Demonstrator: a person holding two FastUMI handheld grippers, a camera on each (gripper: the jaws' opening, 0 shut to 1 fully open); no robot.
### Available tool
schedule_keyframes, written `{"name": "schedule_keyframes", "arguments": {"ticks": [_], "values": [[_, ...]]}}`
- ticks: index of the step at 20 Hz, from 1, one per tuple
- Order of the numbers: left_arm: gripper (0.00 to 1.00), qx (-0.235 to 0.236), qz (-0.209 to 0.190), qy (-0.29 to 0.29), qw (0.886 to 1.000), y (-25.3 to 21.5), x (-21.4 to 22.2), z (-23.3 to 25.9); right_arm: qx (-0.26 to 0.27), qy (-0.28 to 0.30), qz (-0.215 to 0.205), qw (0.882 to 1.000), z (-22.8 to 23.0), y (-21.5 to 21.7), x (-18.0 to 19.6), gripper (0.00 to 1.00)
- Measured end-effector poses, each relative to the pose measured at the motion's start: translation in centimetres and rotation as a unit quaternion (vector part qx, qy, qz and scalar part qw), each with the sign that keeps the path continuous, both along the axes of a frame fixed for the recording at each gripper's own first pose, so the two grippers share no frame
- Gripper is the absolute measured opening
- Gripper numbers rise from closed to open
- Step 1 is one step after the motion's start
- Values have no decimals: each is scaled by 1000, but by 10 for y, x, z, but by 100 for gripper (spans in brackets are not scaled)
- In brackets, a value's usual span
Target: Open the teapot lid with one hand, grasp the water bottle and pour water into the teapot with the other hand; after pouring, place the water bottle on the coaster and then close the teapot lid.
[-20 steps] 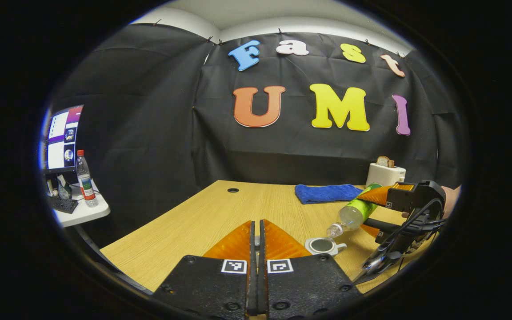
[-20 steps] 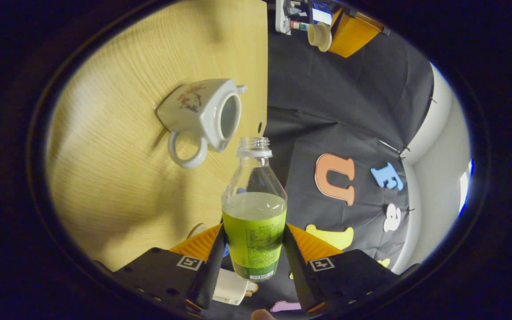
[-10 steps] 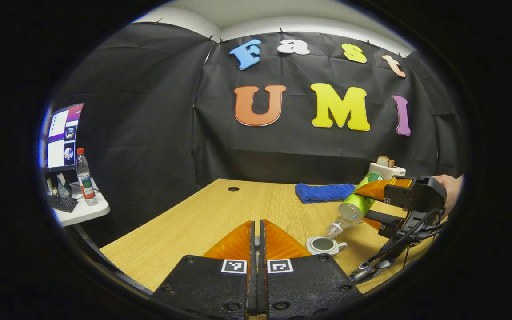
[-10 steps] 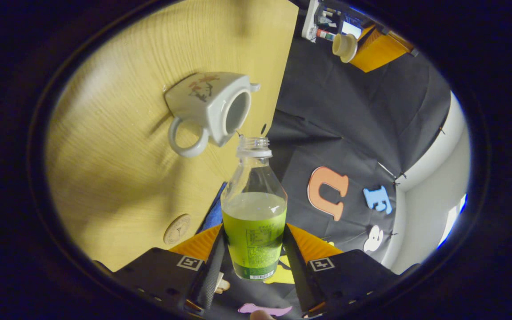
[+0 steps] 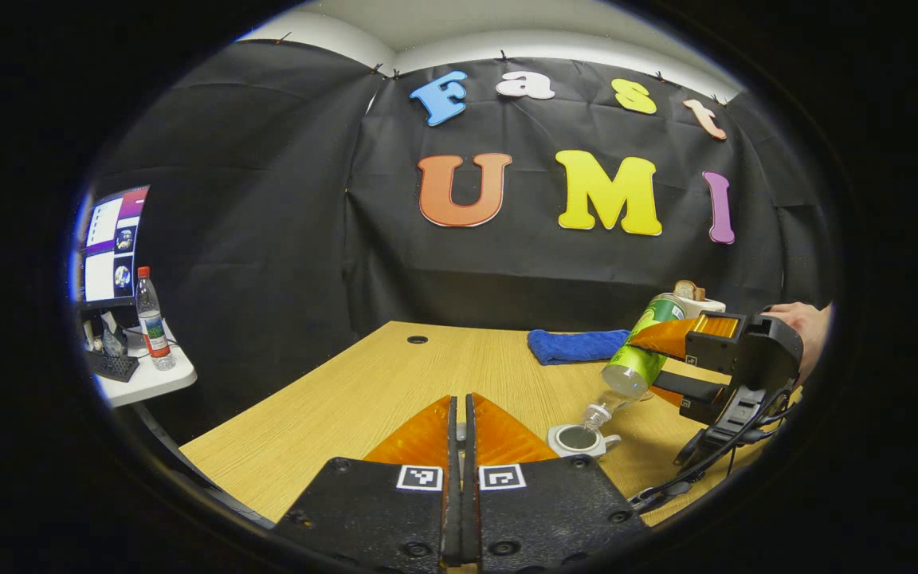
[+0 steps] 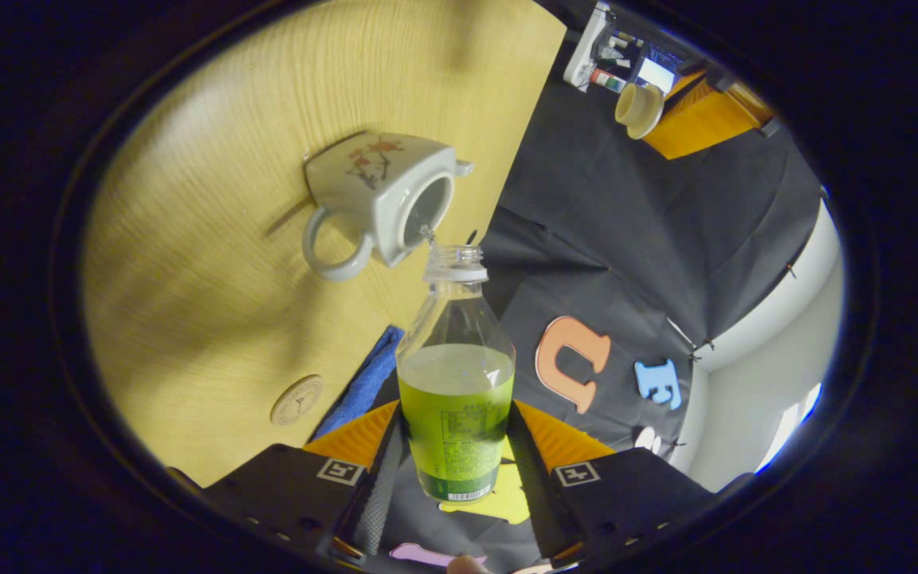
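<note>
Both fingers of your right gripper clamp the clear, green-labelled water bottle, tipped over the lidless ceramic teapot. Your left gripper is closed; what it grips, I cannot tell.

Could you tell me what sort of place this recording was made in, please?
Probably a data-recording booth in a lab or office: black cloth walls surround a wooden table, and a side desk holds a monitor and keyboard.

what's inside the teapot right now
The teapot is open, with the tilted bottle's mouth at its rim and a thin trickle entering. Its inside looks dark grey; the water level can't be made out.
</note>
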State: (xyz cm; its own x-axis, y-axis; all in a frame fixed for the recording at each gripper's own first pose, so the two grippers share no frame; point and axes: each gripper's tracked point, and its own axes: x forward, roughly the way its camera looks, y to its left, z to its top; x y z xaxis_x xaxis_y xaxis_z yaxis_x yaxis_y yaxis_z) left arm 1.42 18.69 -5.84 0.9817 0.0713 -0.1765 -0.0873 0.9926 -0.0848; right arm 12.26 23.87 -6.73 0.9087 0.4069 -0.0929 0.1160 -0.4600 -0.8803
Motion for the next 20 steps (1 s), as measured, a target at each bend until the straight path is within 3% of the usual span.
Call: {"name": "schedule_keyframes", "arguments": {"ticks": [20], "values": [[3, -1, 3, -3, 1000, 4, -4, 3, -31, -18, 20, 999, 12, 12, -9, 71]]}}
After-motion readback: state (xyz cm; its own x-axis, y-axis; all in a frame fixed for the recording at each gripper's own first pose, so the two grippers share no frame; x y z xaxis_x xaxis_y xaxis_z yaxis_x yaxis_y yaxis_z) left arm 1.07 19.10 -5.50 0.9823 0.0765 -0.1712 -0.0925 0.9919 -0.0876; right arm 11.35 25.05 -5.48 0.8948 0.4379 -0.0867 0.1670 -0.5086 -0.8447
